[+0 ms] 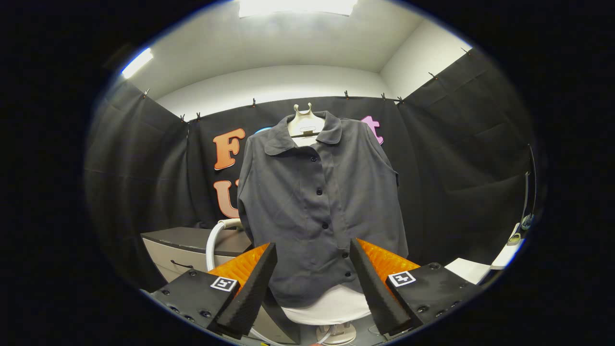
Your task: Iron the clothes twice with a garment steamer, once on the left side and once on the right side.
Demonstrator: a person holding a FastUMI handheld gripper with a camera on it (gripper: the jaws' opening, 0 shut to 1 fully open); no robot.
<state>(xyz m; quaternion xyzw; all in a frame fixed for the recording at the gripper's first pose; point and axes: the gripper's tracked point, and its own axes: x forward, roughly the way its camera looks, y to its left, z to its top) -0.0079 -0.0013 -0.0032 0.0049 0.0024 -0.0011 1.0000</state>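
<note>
gripper (312, 283) spread wide, holding nothing; the shirt (317, 202) hangs upright straight ahead beyond the fingers, the white steamer (331, 310) sits low between them, hose (216, 240) trailing left.

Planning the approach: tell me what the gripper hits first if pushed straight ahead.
Likely the shirt on its hanger: it hangs dead ahead of the open gripper, nothing between them. Depth is unclear.
</note>
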